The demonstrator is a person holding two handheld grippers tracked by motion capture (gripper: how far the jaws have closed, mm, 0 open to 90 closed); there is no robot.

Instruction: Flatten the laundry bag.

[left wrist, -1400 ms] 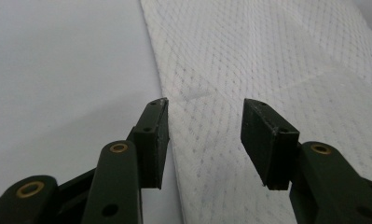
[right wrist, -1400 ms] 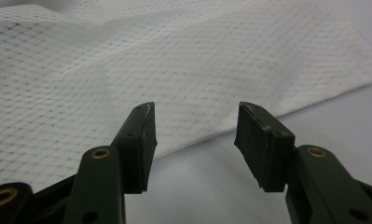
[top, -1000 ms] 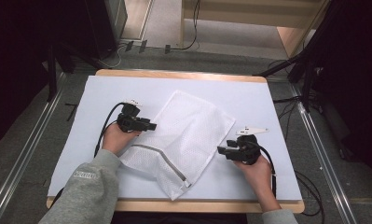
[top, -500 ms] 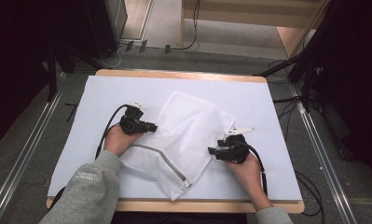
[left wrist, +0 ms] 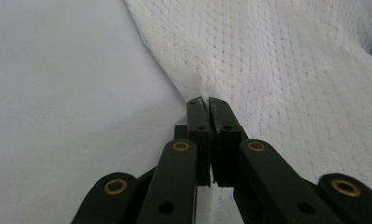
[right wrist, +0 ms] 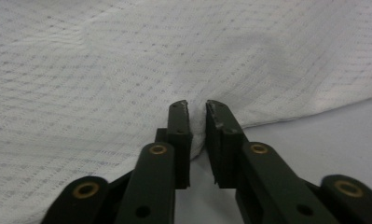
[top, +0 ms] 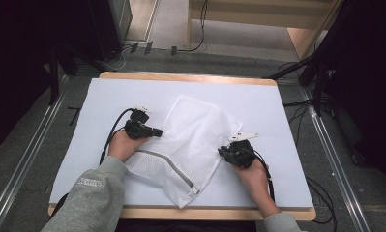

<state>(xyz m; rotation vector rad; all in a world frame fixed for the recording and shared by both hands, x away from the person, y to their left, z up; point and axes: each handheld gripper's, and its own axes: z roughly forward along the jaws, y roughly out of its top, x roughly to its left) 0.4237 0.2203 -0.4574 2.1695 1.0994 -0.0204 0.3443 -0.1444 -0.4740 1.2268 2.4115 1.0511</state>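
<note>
White mesh bag (top: 193,137) on table, both grippers — left (top: 157,131), right (top: 221,151) — pinching its edges

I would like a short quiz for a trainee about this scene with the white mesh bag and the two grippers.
1. True or false: the left gripper is shut on the mesh bag.
2. The bag's grey zipper lies:
A. near the person
B. at the far edge
3. What does the right gripper have between its jaws?

Key: 1 true; 2 A; 3 an edge of the mesh bag.
</note>
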